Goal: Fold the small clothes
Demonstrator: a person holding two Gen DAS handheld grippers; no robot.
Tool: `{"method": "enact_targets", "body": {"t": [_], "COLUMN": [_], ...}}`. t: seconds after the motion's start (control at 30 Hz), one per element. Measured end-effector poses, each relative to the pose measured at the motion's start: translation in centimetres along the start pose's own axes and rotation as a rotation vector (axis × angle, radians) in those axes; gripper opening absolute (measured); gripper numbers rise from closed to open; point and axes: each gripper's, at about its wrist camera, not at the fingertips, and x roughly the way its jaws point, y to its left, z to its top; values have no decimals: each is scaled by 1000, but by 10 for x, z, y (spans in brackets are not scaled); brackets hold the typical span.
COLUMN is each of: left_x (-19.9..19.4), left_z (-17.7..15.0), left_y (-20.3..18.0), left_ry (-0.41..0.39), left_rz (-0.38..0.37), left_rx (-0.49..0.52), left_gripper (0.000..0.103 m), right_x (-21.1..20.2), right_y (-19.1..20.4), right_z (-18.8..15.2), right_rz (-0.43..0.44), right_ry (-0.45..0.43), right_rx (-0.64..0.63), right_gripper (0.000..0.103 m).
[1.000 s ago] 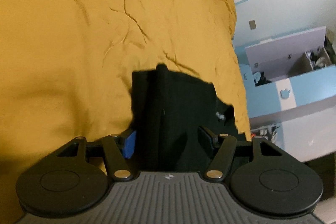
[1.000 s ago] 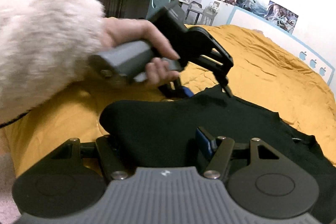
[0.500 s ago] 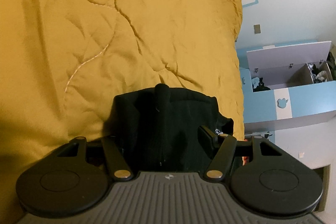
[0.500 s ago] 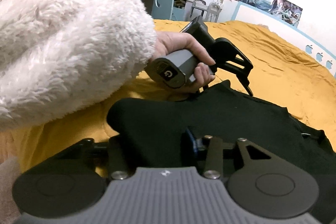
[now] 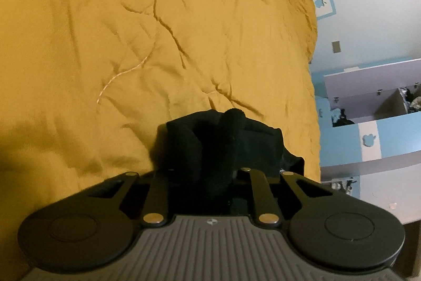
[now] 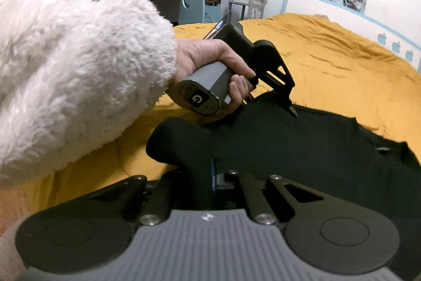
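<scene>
A black garment (image 6: 302,149) lies spread on a yellow bedspread (image 6: 342,70). My right gripper (image 6: 208,175) is shut on the garment's near edge, and the cloth puckers up between its fingers. A hand (image 6: 210,59) in a fluffy white sleeve (image 6: 79,70) holds my left gripper (image 6: 286,107) at the garment's far edge. In the left wrist view the left gripper (image 5: 208,175) has its jaws closing, with a bunched fold of the black garment (image 5: 223,138) pinched between them. Its pads are hidden by the cloth.
The yellow bedspread (image 5: 131,44) stretches wide and wrinkled beyond the garment. A blue and white cabinet with an open lid (image 5: 368,107) stands past the bed's right edge. A desk and blue chair (image 6: 192,1) stand beyond the far end of the bed.
Both grippers have drawn their jaws together on the black garment, which now bunches up between them. The hand with the left gripper has shifted a little across the garment's far edge.
</scene>
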Motion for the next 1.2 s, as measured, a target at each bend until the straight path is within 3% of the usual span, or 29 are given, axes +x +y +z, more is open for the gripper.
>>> {"method": "enact_targets", "body": {"t": [0.37,0.57,0.67,0.7,0.8,1.2], "left_x": [-16,-15,-7,-5,7,97], "left_z": [-11,-18,-23,-26,-33,-72], "left_y": [-53,-97,-129,-141,-170,-273], "left_ry": [-81,-99,-102,-113,-129,-106], "left_rz": [145,180,240,291,360,413], "left_rx": [61,81,127,142,176,319], "left_gripper": [16,15,14,14,14,14], "right_x": [-21,-46,-60,-64,-79,-148], "right_y": [-28,-50,-62,-67,-81,-169], "right_z": [-1,-2,-5,-6,-11,-56], "right_rz": [24,13,7,3,-12,-150], "right_ry": [-45,-91,-106,-114,-131,-212], "right_rx": [112,152,183,191,227,411], "right_gripper": [0,0,0,0,0,0]}}
